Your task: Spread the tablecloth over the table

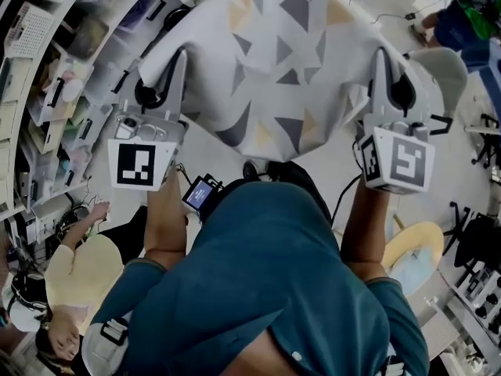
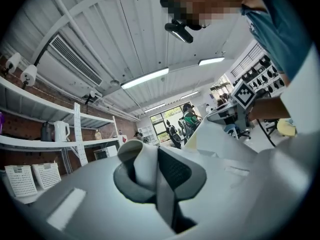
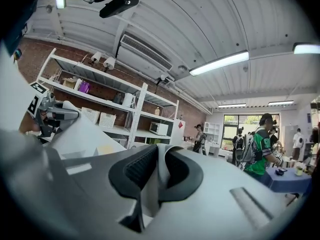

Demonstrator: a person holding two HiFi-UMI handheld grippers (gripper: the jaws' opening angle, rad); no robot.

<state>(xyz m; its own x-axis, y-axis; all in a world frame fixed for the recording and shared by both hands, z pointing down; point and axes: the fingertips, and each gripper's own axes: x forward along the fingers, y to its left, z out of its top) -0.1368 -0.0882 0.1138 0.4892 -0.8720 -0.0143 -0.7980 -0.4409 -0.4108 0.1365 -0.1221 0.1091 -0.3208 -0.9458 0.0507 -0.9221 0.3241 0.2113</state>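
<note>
The tablecloth (image 1: 274,61), white with grey and yellow triangles, hangs stretched in the air between my two grippers, in front of the person's body. My left gripper (image 1: 174,65) is shut on its left edge, my right gripper (image 1: 383,63) on its right edge. In the left gripper view a fold of the cloth (image 2: 142,159) sits pinched between the dark pads (image 2: 175,171). The right gripper view shows the same, with a white strip of cloth (image 3: 152,184) squeezed between its pads (image 3: 137,169). No table shows in any view.
Metal shelves with baskets and boxes (image 1: 47,69) line the left side. A seated person (image 1: 74,272) is at the lower left. Office chairs (image 1: 477,241) and a yellow stool (image 1: 415,249) stand at the right. Several people (image 3: 260,144) stand by the far windows.
</note>
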